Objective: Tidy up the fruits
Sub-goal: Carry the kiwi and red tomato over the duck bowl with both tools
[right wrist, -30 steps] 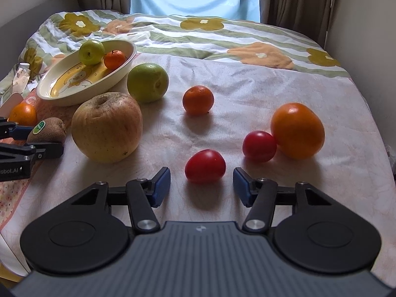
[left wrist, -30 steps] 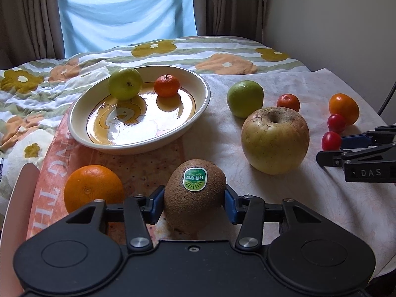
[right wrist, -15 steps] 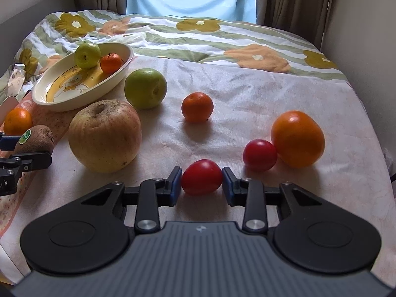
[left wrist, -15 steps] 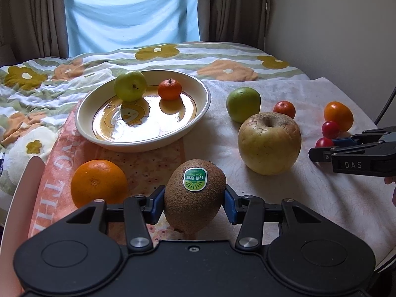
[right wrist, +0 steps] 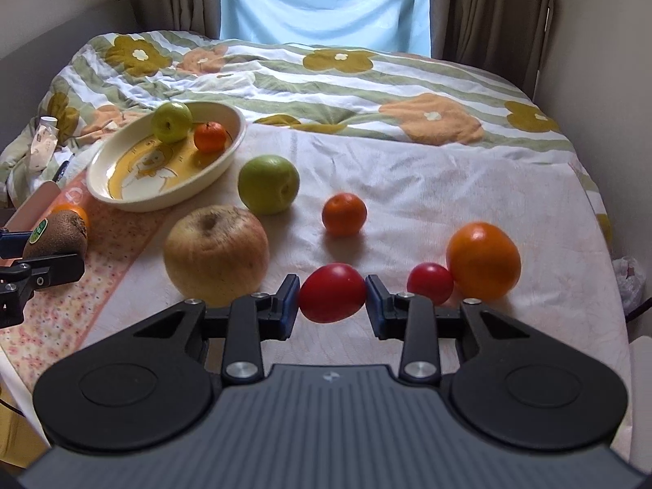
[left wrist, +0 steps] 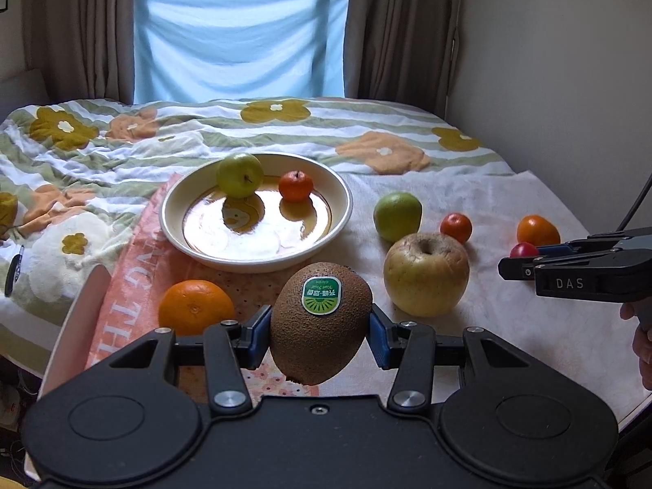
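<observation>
My left gripper point(left wrist: 321, 328) is shut on a brown kiwi point(left wrist: 321, 328) with a green sticker and holds it above the cloth, in front of the cream bowl point(left wrist: 340, 226). The bowl holds a small green apple point(left wrist: 239, 174) and a mandarin point(left wrist: 296, 185). My right gripper point(right wrist: 332, 299) is shut on a red tomato point(right wrist: 332, 293), lifted off the cloth. On the cloth lie a big yellow apple point(right wrist: 216, 252), a green apple point(right wrist: 268, 184), a mandarin point(right wrist: 344, 214), a second red tomato point(right wrist: 430, 284) and an orange fruit point(right wrist: 483, 260). An orange point(left wrist: 195, 311) sits left of the kiwi.
The fruit lies on a white cloth point(right wrist: 448, 187) over a flowered blanket point(left wrist: 122, 142) on a bed. A wall point(left wrist: 570, 61) runs along the right side, curtains and a window stand at the far end. A pale flat board point(left wrist: 77, 322) lies at the near left edge.
My right gripper closed on the red tomato and lifted it. My left gripper rose with the kiwi, and both views tilted up toward the window.
</observation>
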`<state>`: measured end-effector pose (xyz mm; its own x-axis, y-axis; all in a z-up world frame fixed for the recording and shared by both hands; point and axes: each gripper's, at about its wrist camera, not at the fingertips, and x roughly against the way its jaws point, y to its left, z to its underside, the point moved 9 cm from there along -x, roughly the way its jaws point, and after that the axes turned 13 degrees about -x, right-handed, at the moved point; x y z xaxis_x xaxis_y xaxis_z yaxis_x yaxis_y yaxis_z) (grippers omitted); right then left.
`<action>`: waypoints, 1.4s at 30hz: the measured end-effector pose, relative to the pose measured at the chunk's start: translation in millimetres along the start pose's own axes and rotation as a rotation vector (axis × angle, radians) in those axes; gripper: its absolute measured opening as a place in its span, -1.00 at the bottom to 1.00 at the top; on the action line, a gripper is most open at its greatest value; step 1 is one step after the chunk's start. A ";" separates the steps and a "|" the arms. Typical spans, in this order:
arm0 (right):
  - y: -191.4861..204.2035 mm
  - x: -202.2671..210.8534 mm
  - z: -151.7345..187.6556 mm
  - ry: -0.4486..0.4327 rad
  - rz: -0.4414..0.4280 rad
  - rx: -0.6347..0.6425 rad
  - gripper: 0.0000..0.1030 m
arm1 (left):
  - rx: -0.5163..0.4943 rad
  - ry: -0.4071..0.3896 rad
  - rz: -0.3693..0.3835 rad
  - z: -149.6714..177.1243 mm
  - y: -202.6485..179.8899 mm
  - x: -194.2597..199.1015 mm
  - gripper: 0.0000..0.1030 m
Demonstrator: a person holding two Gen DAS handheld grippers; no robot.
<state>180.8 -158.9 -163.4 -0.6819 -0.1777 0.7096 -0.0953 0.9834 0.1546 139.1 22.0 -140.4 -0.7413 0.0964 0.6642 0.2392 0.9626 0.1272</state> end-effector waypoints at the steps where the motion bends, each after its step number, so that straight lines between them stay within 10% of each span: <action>1: 2.2 3.1 -2.3 -0.001 -0.002 0.004 -0.04 | 0.006 -0.005 -0.004 -2.6 1.4 4.2 0.01; 19: 86.2 34.8 -64.6 -0.041 -0.097 0.046 -0.04 | 0.028 -0.050 -0.075 -49.9 72.7 27.8 0.01; 42: 156.3 -54.0 -104.2 -0.008 -0.038 0.007 -0.04 | -0.093 0.029 0.025 -84.5 145.7 -84.3 0.01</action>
<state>278.3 0.5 -105.8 -0.6831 -0.2143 0.6982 -0.1260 0.9762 0.1763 289.4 132.7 -115.6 -0.7163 0.1112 0.6889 0.3153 0.9323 0.1773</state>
